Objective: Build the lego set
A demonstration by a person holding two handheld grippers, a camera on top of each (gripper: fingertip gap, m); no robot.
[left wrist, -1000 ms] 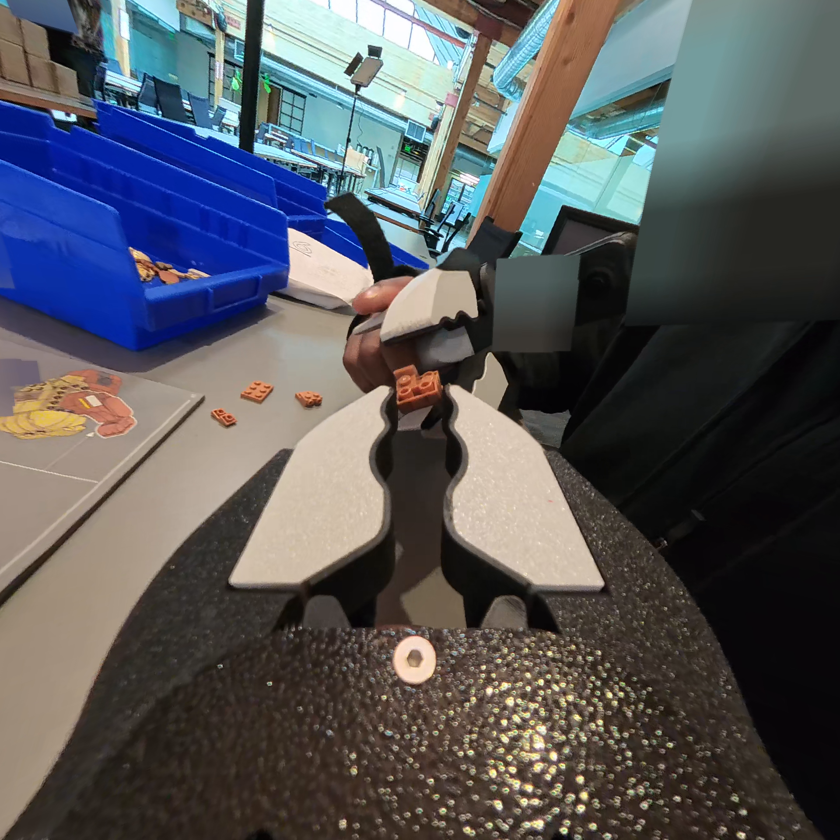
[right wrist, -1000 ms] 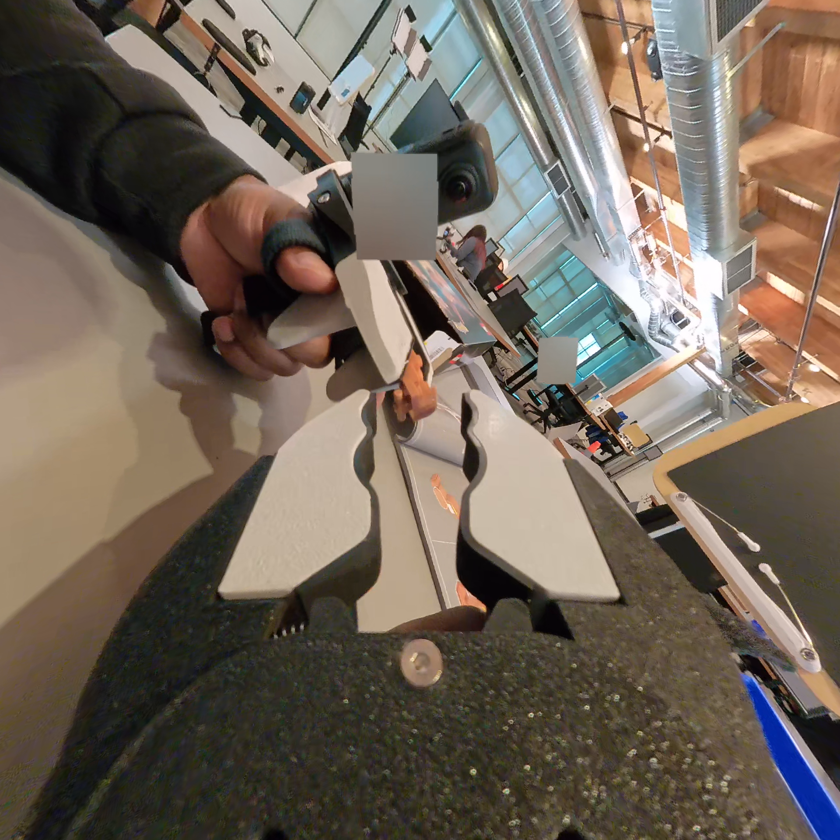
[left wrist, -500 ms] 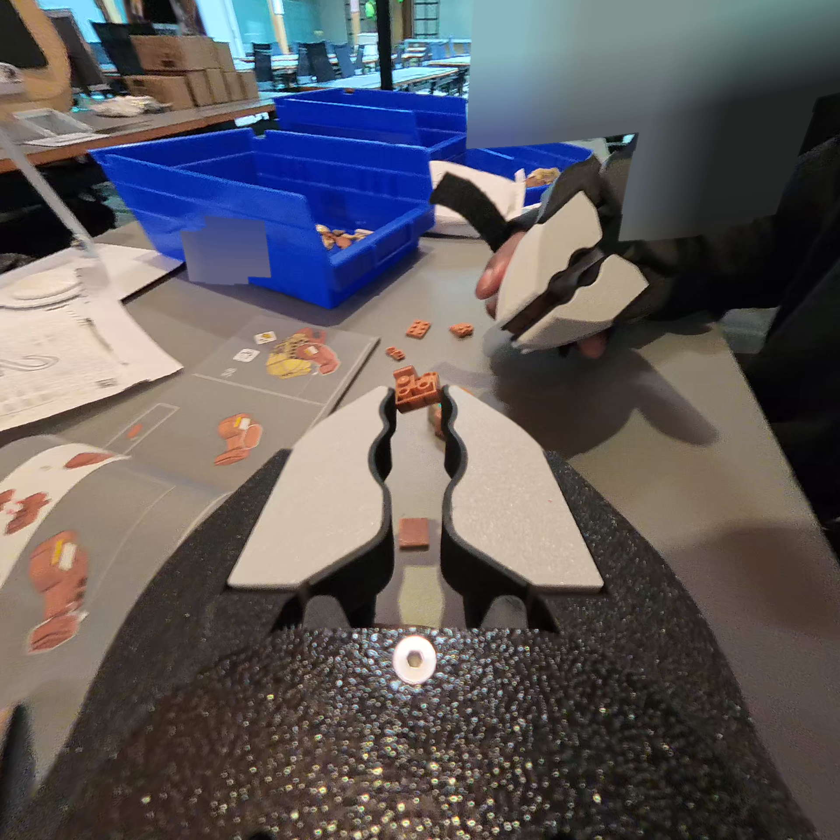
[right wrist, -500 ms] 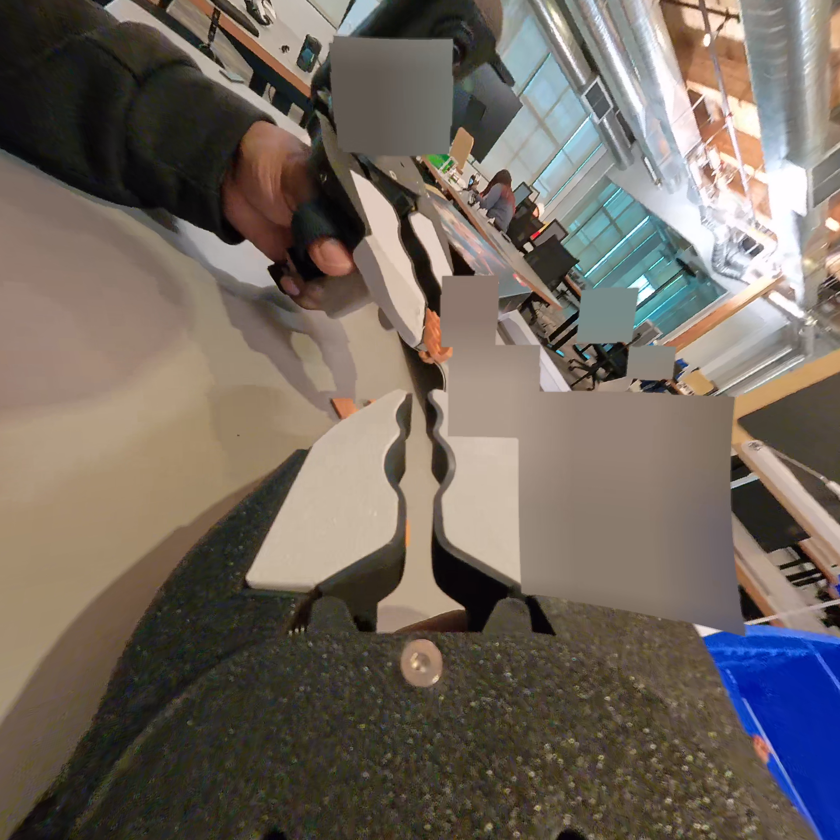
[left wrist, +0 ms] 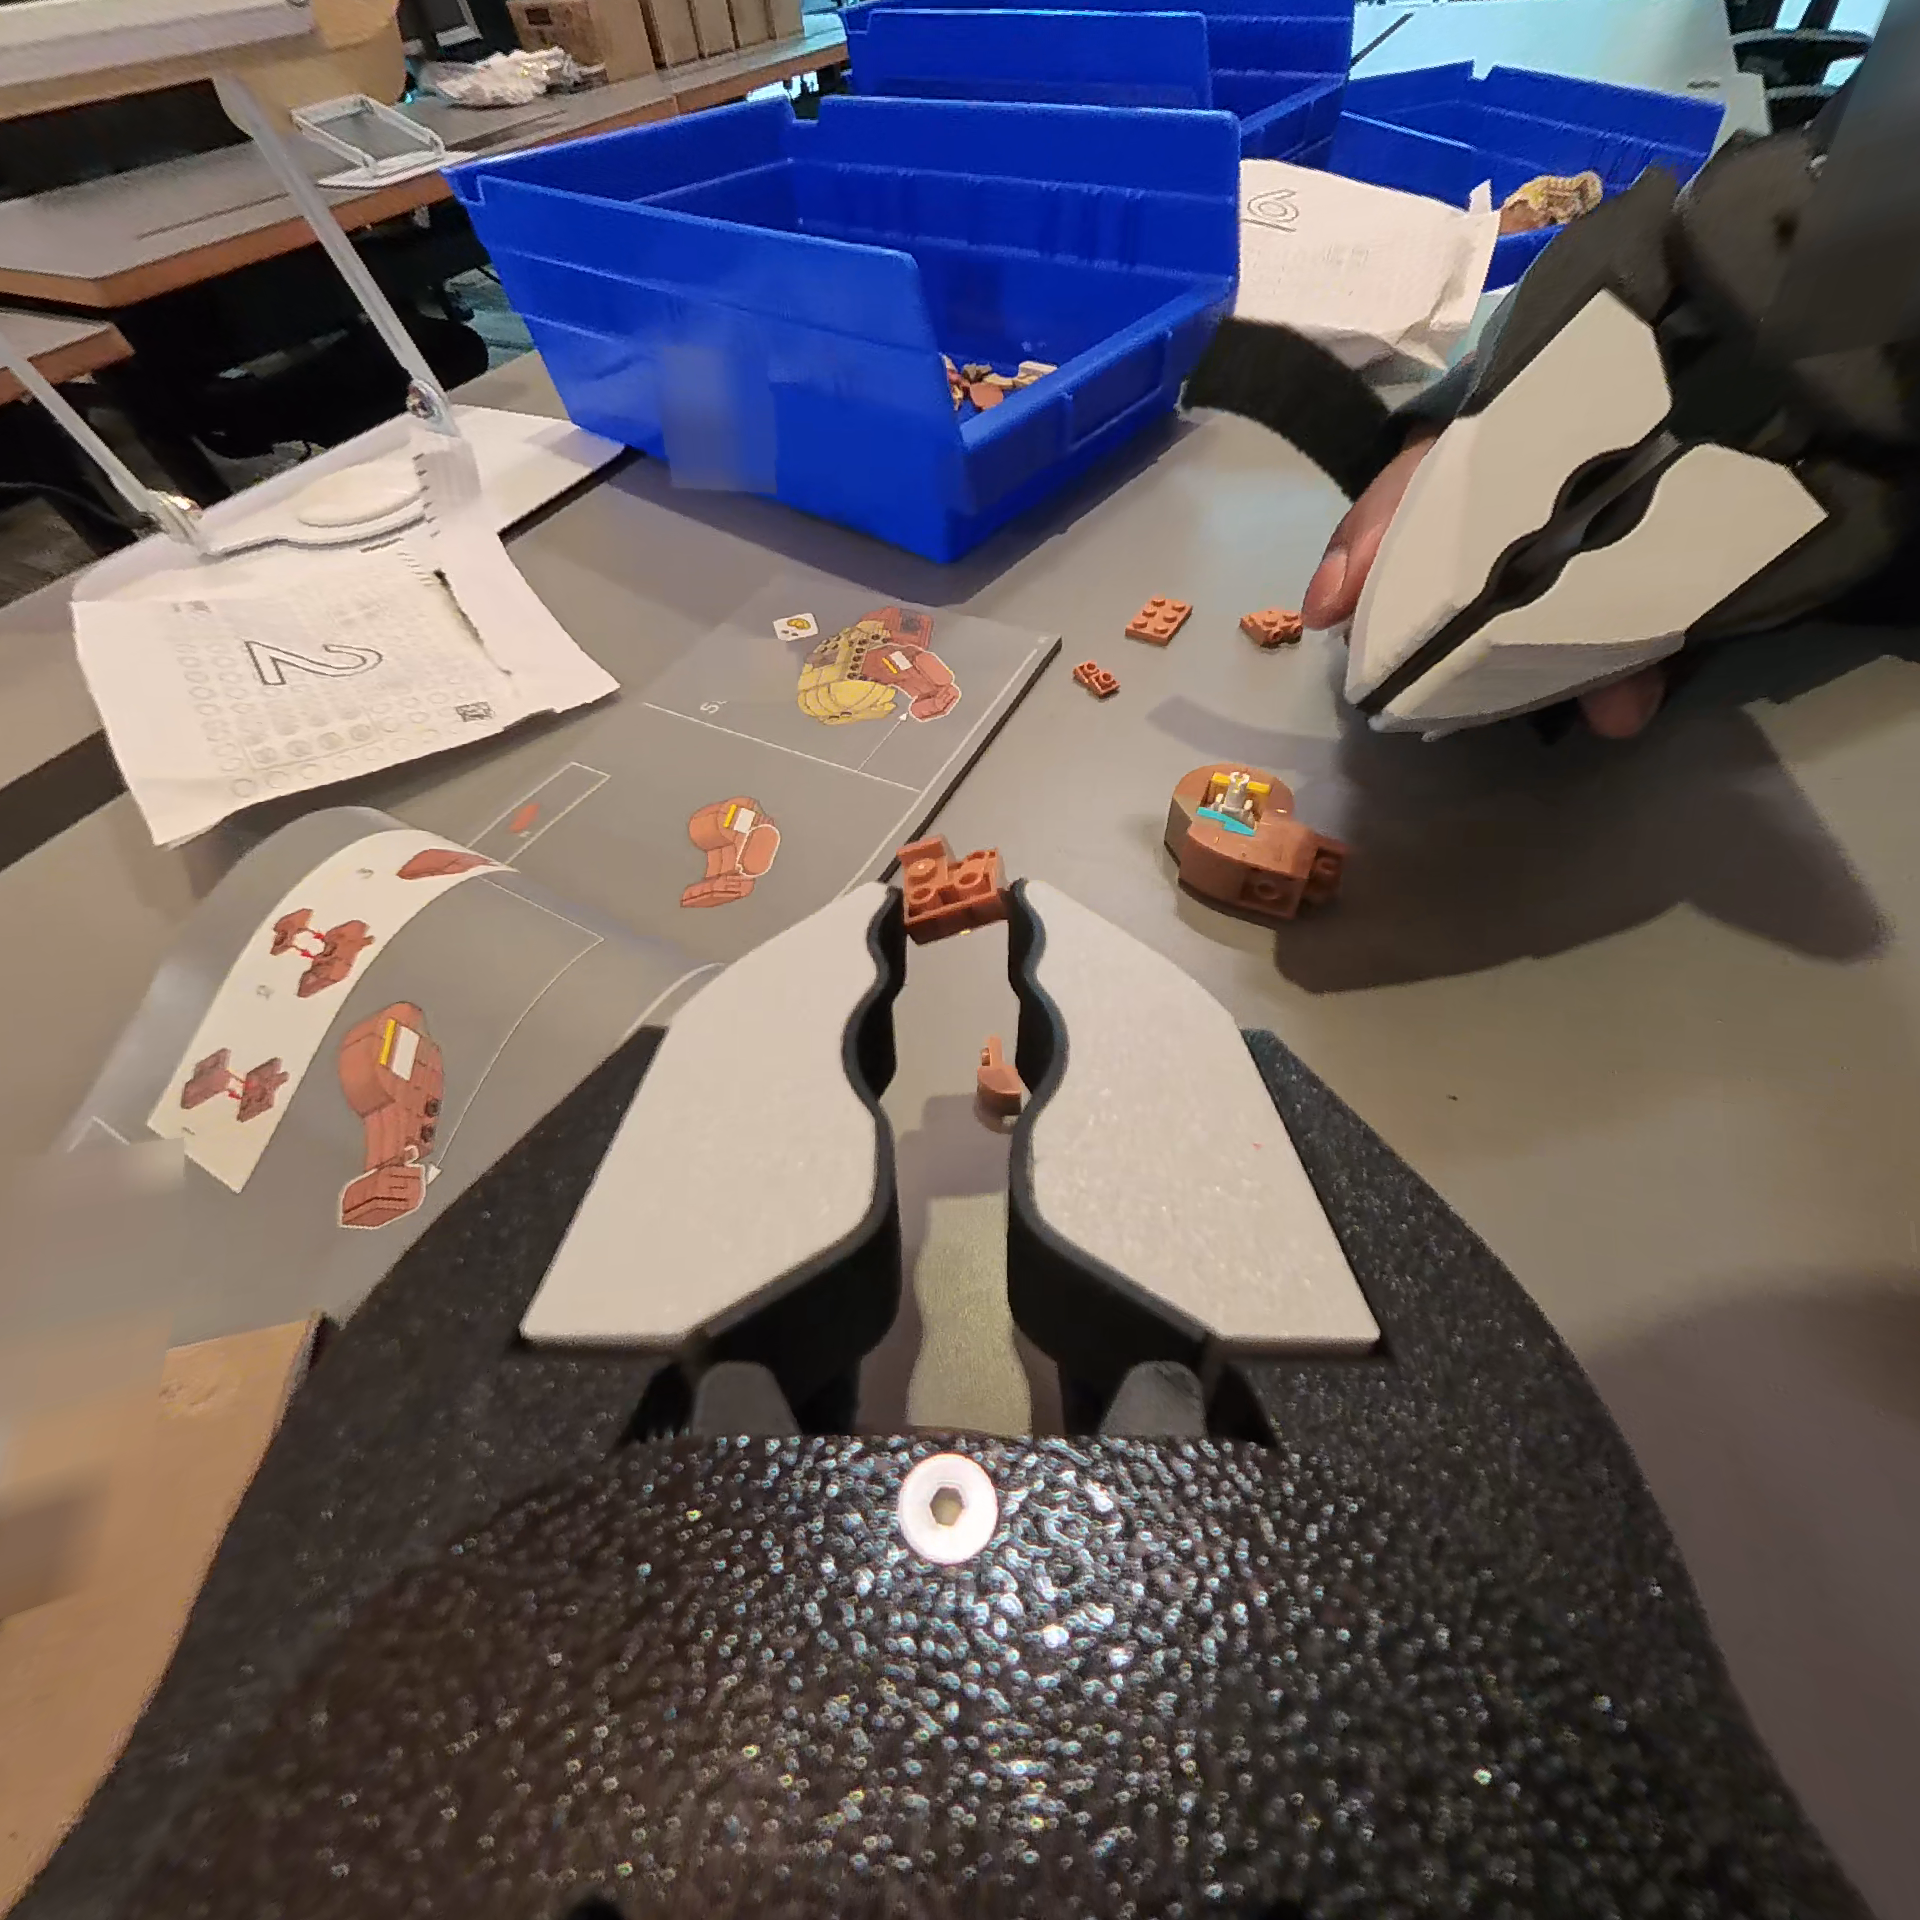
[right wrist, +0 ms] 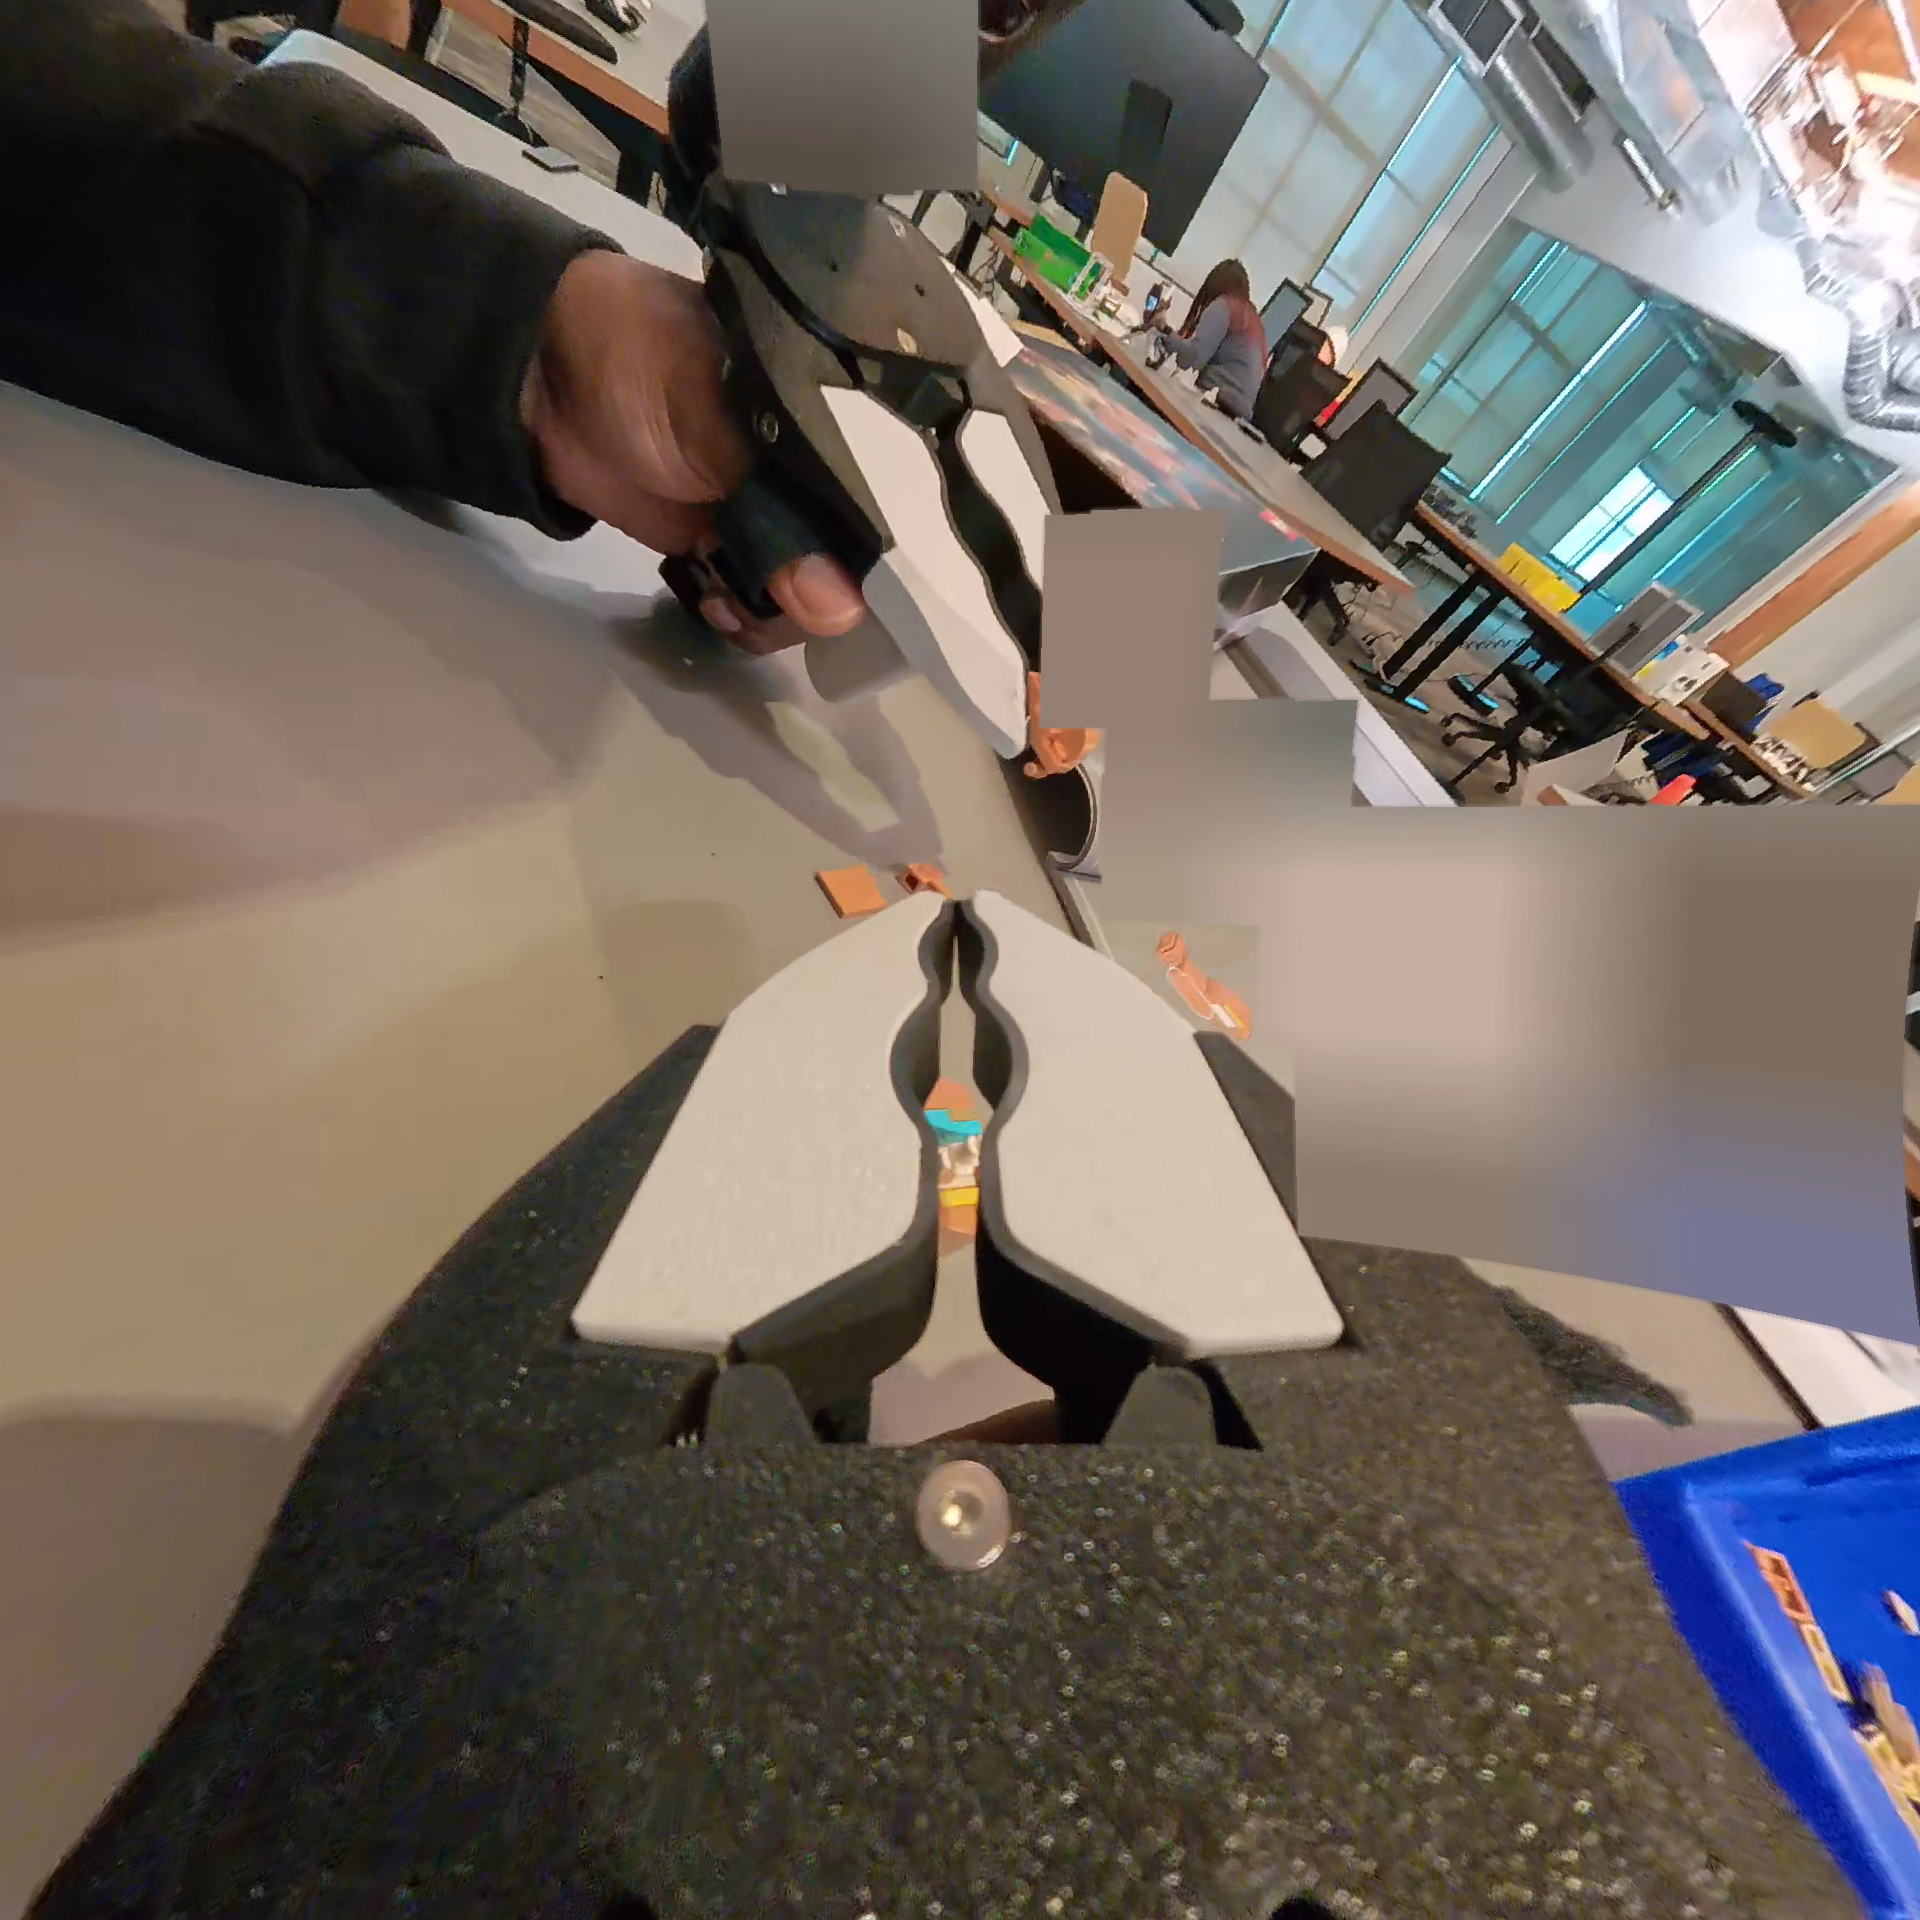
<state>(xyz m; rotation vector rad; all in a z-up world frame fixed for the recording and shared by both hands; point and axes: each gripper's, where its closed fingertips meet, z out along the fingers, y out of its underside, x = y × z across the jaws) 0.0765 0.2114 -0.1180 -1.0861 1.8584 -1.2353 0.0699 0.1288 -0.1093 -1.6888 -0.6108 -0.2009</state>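
Observation:
My left gripper [left wrist: 953, 906] is shut on a small brown brick piece [left wrist: 951, 883], both pads pressing its sides, and holds it a little above the grey table [left wrist: 1507, 1143]. The piece also shows in the right wrist view [right wrist: 1060, 743] at the left gripper's tips. My right gripper [right wrist: 961, 906] is shut with nothing between its tips. In the left wrist view it [left wrist: 1369, 712] hovers low over the table at the right. A rounded brown brick assembly [left wrist: 1242, 842] with yellow and teal parts lies on the table between the two grippers; it also shows under the right fingers [right wrist: 954, 1153].
Loose brown bricks [left wrist: 1158, 620] lie near the right gripper and a small piece [left wrist: 997, 1075] under the left fingers. A flat brown tile [right wrist: 847, 890] lies ahead of the right tips. Blue bins [left wrist: 831, 301], an open instruction booklet [left wrist: 831, 727] and a printed sheet [left wrist: 312, 675] lie behind and left. Spacing between my two grippers at the tips: around 9 cm.
The right gripper drew away from the brick in the left gripper and its pads came together on nothing. The left gripper swung down over the table, still holding the brick.

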